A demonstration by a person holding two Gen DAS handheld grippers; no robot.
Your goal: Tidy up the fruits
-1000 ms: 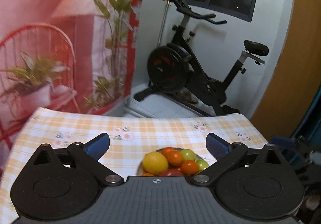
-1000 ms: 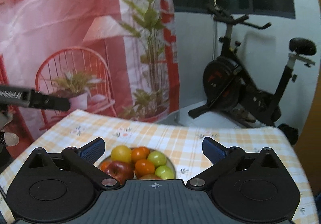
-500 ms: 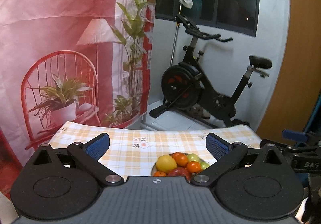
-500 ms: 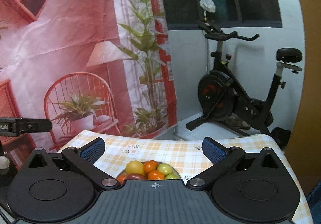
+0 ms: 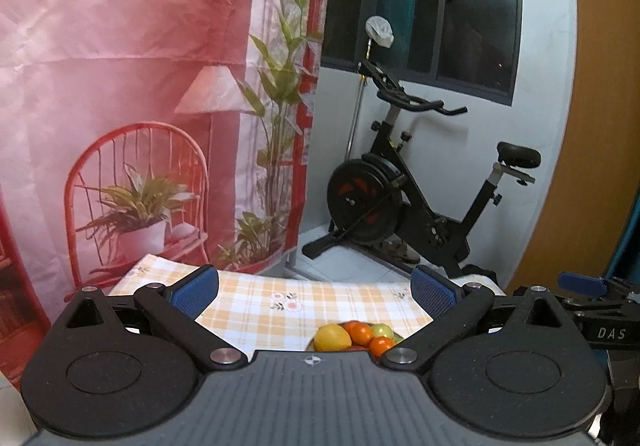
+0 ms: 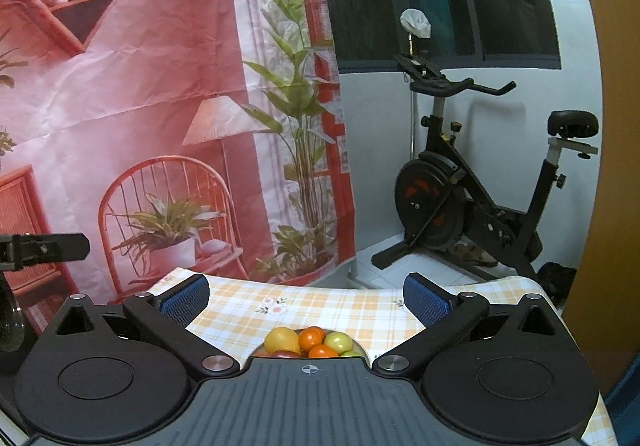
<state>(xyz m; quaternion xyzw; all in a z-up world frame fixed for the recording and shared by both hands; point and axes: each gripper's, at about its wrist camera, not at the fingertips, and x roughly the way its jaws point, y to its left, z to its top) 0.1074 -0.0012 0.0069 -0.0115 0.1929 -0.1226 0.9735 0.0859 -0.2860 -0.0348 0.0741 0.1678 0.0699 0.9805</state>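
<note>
Left claw [image 5: 314, 288] and right claw [image 6: 306, 292] are held spread, empty (blue pads apart). Fruit bowl [image 6: 358, 348] on checked tabletop [image 6: 320, 310] is seen at 6 o'clock.

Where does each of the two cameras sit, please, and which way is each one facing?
Left wrist view: on the left gripper, looking forward over the fruit bowl on the checked tablecloth; its own open blue-padded fingers show, with the right gripper at the right edge.
Right wrist view: on the right gripper, facing the same way; its open fingers show, the left gripper at the left edge.
Shared: bowl, tablecloth, exercise bike, printed backdrop.
</note>
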